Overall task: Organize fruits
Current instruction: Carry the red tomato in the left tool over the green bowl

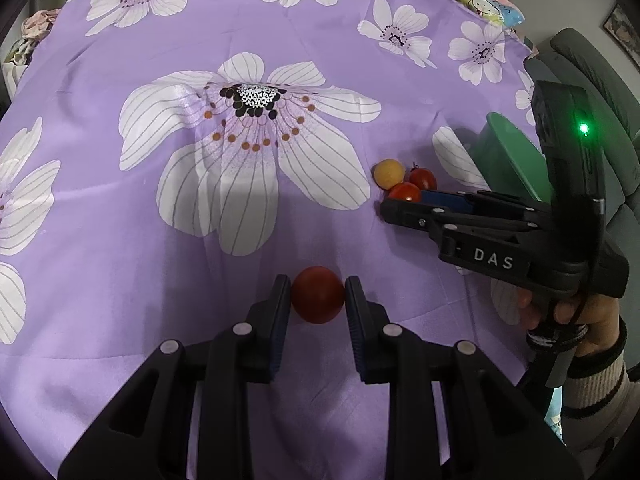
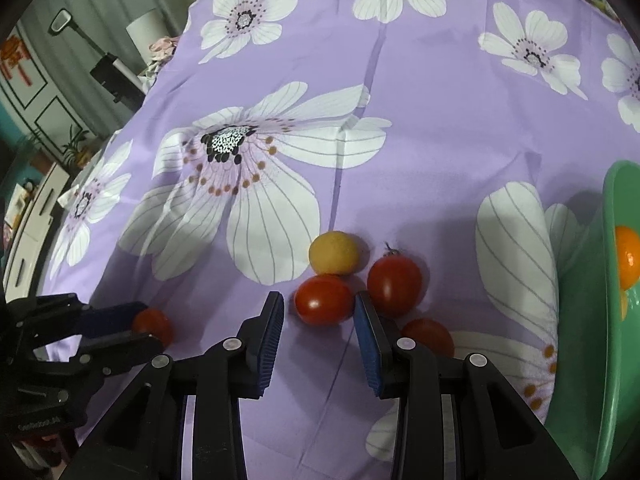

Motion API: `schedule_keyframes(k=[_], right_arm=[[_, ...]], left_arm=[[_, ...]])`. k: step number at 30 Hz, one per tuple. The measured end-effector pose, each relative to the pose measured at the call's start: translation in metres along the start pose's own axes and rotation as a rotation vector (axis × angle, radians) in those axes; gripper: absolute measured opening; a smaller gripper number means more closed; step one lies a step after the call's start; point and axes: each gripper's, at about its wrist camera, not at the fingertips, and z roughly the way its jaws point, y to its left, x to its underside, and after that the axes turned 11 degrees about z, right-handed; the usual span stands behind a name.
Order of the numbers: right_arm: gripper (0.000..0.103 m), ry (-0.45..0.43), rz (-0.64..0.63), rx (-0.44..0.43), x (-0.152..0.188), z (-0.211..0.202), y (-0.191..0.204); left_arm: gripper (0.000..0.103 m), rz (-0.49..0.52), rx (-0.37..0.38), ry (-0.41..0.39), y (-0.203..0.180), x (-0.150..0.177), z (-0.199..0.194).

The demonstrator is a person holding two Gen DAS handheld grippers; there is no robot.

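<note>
Red and round, a cherry tomato [image 1: 318, 295] sits squarely between the fingertips of the left gripper [image 1: 317, 294], both pads pressed to its sides; the jaws are drawn in almost as far as they go and have hold of it, with the fruit low against the purple flowered cloth [image 1: 120, 208]. It has no long axis to speak of, so the grip angle matters little.

The right gripper [image 2: 319, 307] stands partly open, its pads flanking a second red tomato [image 2: 324, 300] without clearly pinching it: the right pad looks to touch the fruit, the left pad stands a little clear. Just beyond that tomato lies a small yellow fruit [image 2: 334, 253]; to its right, close beside the right finger, a stemmed red tomato [image 2: 395, 286], and a fourth red one [image 2: 428, 336] peeps out behind that finger.

The green bowl [image 2: 592, 320], already holding an orange fruit [image 2: 626, 256], lies off to the right of the right gripper, which is the nearer hand to it. I judge the left tomato has the longer carry.
</note>
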Motion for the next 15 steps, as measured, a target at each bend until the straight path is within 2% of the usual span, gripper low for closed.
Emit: schedule_keyframes(k=[3,4,15], right_arm=[[0.036,-0.002,0.005,0.004,-0.001,0.0,-0.001],[0.031,-0.004,0.007,0.0,-0.002,0.0,-0.001],[0.03,-0.026,0.0,-0.071,0.031,-0.034,-0.012]], left_arm=[[0.027,-0.001,0.006,-0.001,0.0,0.0,0.001],[0.027,-0.001,0.008,-0.002,0.0,0.0,0.001],[0.027,0.011,0.047,-0.017,-0.011,0.003,-0.005]])
